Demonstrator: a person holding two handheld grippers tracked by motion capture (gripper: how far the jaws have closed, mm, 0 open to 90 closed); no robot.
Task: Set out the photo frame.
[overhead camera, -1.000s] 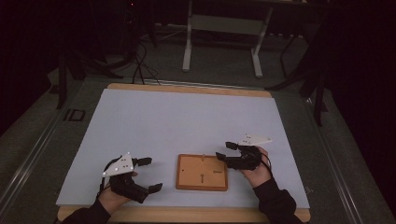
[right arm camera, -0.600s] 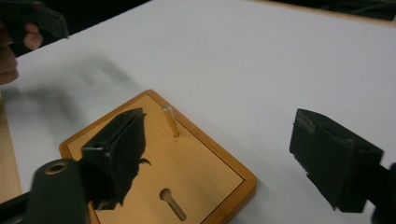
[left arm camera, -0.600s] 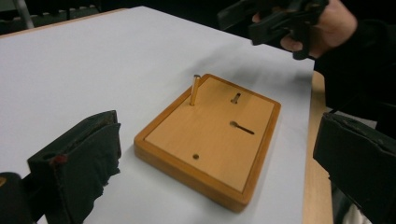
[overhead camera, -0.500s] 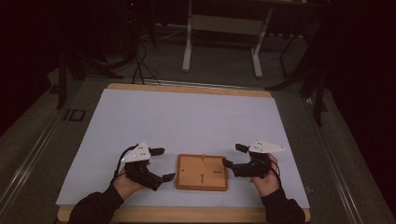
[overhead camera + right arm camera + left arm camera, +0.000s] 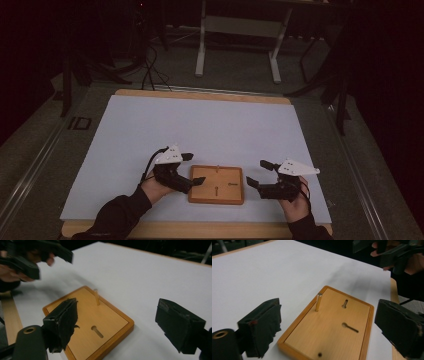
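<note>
High view: flat rectangular wooden peg board [image 5: 216, 185] lies near the table edge between left gripper [image 5: 193, 169] and right gripper [image 5: 259, 174], both open and empty; looks rigid, light – pinch its raised rim

Left tool [image 5: 327, 322] jaws have just been closing a little, yet stand wide, nothing between pads. Wooden board [image 5: 329, 327] lies flat on white desk [image 5: 274, 272] just ahead, between jaws. Upright peg [image 5: 318, 302] near board's far edge. Keyhole slots beside it. Right tool [image 5: 397, 255] top right, blurred.
</note>
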